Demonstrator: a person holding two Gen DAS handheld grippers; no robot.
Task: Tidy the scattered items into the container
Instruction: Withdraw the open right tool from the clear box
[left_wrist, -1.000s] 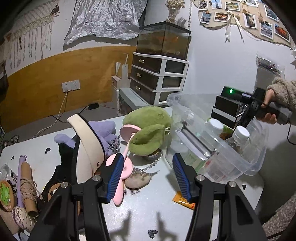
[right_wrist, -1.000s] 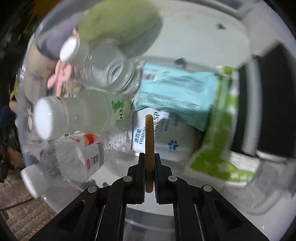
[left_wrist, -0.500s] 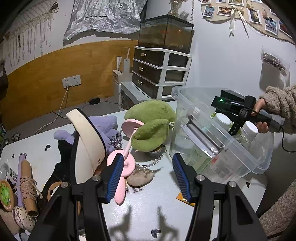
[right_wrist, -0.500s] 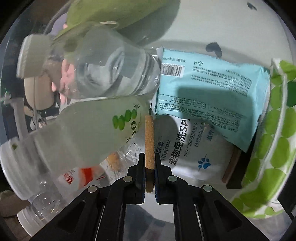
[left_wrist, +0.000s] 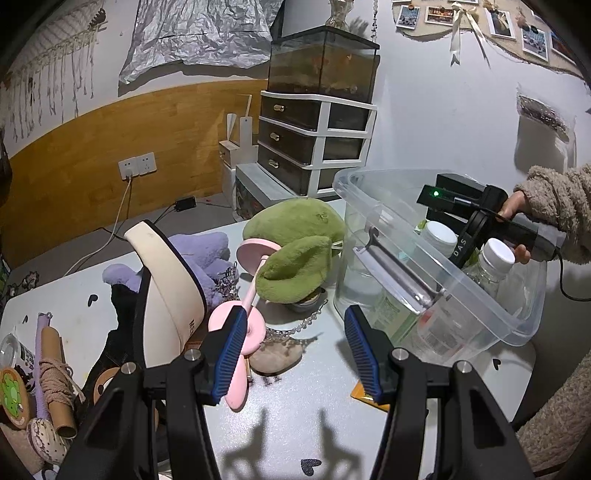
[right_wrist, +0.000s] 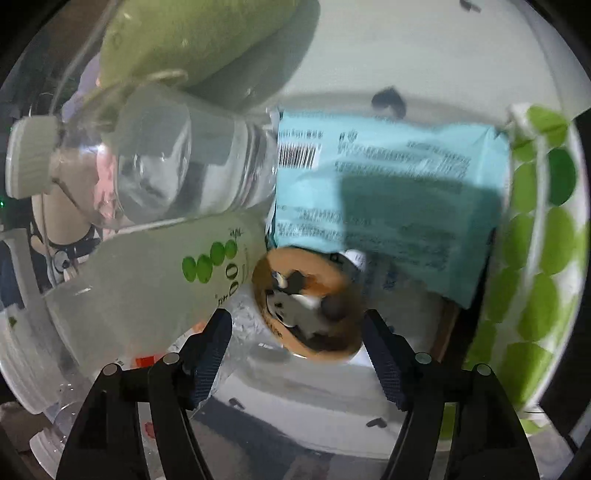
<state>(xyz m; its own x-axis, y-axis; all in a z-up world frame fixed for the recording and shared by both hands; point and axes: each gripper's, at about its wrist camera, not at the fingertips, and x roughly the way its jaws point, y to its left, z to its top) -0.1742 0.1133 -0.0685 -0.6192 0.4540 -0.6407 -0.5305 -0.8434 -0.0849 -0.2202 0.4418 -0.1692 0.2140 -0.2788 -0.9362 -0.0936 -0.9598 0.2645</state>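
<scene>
Inside the clear plastic container (left_wrist: 517, 325), the right gripper (right_wrist: 295, 354) points down, and its jaws are opening; a round brown coaster (right_wrist: 306, 302) lies loose between them, blurred, and no pad presses on it. Around the coaster lie two plastic bottles (right_wrist: 162, 280), a light blue packet (right_wrist: 388, 192) and a cloth with green dots (right_wrist: 543, 258). Over the white table (left_wrist: 306, 417), the left gripper (left_wrist: 295, 354) stands about half open and holds nothing. Beyond it I see a pink toy (left_wrist: 236, 332), a green plush (left_wrist: 295, 243), a purple plush (left_wrist: 199, 251) and a cap (left_wrist: 170, 295), all outside the container.
</scene>
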